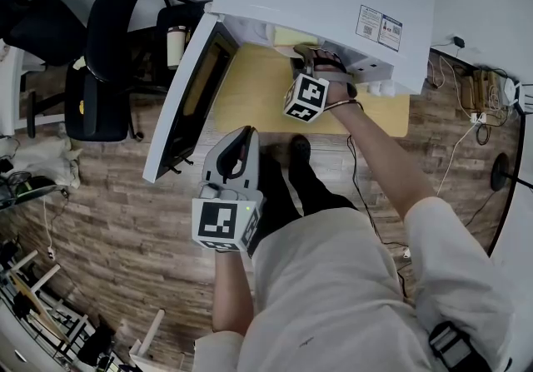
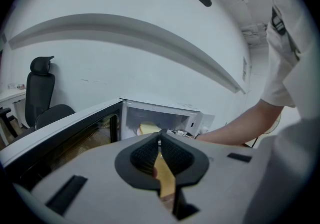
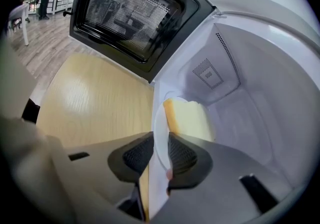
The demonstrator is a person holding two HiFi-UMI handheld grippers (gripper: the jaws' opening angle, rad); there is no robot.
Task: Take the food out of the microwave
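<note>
Food [image 3: 186,118], a pale yellow slice on a white plate [image 3: 158,118], sits inside the open microwave [image 3: 250,102], near the front. The right hand-held gripper [image 3: 161,144] pinches the plate's near rim. The left hand-held gripper [image 2: 160,140] hangs outside, jaws together and empty. The grasp looks made; next, I judge, is a level pull out over the tabletop [image 3: 95,97].
</note>
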